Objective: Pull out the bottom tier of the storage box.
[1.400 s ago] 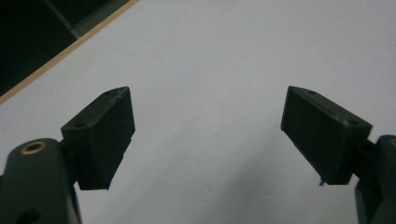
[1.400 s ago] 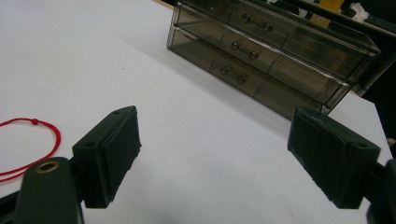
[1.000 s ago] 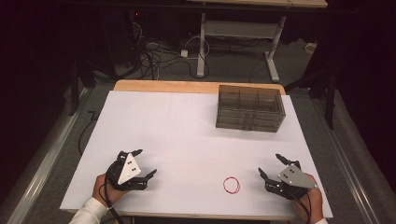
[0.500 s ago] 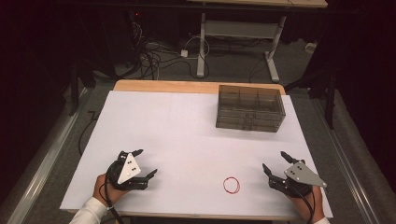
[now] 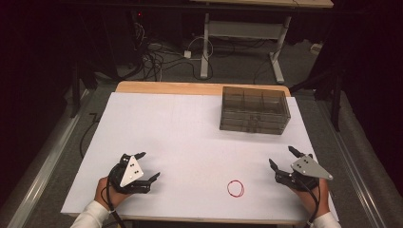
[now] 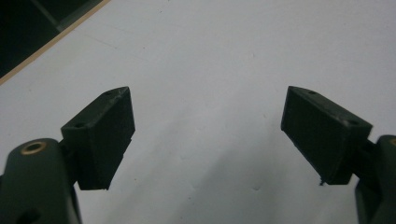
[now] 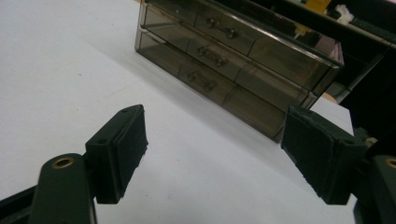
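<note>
My right hand-held gripper (image 5: 286,165) has swung toward the smoky clear-plastic drawer chest (image 5: 254,110), jaws apart, leaving the thin red rubber band (image 5: 235,188) untouched.

Red ring (image 5: 235,188), white table (image 5: 190,133), smoky-grey drawer box (image 5: 254,110)

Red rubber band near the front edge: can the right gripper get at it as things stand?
Probably yes. The red rubber band lies flat on bare table, with nothing between it and the right gripper, whose jaws stand open.
</note>
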`<state>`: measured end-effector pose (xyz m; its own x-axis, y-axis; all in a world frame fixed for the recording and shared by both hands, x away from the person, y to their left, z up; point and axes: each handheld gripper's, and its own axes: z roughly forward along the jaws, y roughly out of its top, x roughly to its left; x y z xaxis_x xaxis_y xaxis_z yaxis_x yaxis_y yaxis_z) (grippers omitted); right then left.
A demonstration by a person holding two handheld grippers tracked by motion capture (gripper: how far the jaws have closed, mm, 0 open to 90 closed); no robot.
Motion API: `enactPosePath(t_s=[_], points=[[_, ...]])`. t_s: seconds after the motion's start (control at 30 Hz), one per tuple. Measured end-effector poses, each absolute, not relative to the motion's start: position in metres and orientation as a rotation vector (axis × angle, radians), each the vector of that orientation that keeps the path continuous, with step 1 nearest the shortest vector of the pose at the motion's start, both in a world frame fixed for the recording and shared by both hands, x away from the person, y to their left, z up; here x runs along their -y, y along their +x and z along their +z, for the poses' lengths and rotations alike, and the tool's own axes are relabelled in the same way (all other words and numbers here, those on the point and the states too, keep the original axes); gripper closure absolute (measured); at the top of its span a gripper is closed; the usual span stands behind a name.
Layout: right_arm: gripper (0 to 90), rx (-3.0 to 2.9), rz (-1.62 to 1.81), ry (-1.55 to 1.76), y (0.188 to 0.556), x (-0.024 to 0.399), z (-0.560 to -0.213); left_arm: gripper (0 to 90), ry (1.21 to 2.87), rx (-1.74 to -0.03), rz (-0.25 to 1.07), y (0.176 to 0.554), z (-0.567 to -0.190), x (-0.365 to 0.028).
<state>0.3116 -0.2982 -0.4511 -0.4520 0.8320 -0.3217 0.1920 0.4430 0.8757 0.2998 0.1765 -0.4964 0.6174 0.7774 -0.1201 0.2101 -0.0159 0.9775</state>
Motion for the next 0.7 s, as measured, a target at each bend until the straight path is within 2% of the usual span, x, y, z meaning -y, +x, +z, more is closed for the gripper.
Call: enactPosePath(t_s=[0.43,0.7], points=[[27.3,-1.897,0.9,0.848,0.351,0.29,-0.458,16.8,1.567,-0.853,0.552,0.299,-0.496,-0.177],[35.1,-1.924,0.82,0.806,0.371,0.279,-0.46,16.8,1.576,-0.851,0.552,0.299,-0.498,-0.178]])
